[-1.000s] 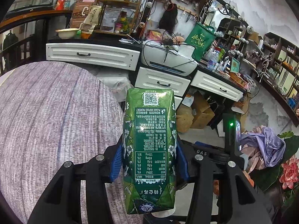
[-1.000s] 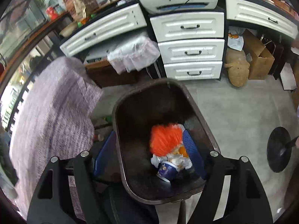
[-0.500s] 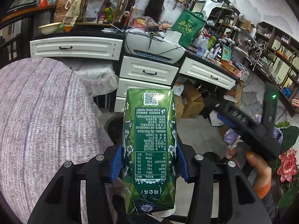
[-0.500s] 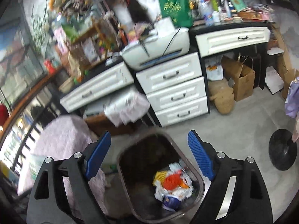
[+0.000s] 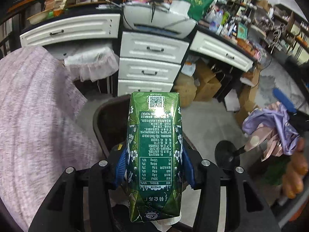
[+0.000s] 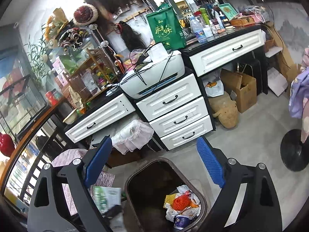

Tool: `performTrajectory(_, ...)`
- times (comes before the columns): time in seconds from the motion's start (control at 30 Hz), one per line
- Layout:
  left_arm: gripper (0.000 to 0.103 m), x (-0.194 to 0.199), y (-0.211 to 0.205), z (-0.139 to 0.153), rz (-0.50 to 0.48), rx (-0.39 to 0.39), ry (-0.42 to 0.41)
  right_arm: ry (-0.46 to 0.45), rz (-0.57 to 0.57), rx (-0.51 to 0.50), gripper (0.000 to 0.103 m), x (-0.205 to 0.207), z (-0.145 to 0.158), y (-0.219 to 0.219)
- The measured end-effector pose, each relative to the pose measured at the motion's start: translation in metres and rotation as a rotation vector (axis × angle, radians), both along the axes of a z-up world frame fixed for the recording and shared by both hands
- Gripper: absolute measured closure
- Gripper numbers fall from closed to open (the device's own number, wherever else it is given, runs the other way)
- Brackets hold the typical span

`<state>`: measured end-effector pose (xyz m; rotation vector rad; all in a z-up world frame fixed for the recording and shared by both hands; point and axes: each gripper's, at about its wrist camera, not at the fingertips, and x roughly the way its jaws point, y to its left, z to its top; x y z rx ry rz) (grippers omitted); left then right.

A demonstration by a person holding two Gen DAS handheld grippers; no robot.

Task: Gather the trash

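My left gripper is shut on a green milk carton, held upright over the near rim of a dark trash bin. In the right wrist view the same carton shows blurred beside the bin, which holds crumpled paper, orange netting and a small cup. My right gripper is open and empty, raised above the bin and looking toward the drawers.
A table with a purple-grey cloth lies left of the bin. White drawers and a printer stand behind. Cardboard boxes and a black stand base sit on the grey floor at right.
My left gripper has carried the carton off the table to over the bin. My right gripper has opened wide, lifted up and drawn back from the bin.
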<state>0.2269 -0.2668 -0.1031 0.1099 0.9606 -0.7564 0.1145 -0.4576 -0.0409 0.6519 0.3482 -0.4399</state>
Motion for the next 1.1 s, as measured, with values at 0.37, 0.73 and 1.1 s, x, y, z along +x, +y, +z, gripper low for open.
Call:
performTrajectory(0.37, 0.016, -0.013, -0.008, -0.001, 0.023, 0.019, -0.066, -0.020, 0.012, 0.006, 0.015, -0.003, -0.001, 0.000)
performTrajectory(0.73, 0.005, -0.054, 0.057, 0.054, 0.100, -0.114, -0.196, -0.034, 0.154, -0.160, 0.006, 0.002, 0.023, 0.057)
performTrajectory(1.1, 0.005, -0.090, 0.181, 0.087, 0.341, -0.144, -0.295, -0.027, 0.416, -0.460, 0.006, -0.012, 0.033, 0.186)
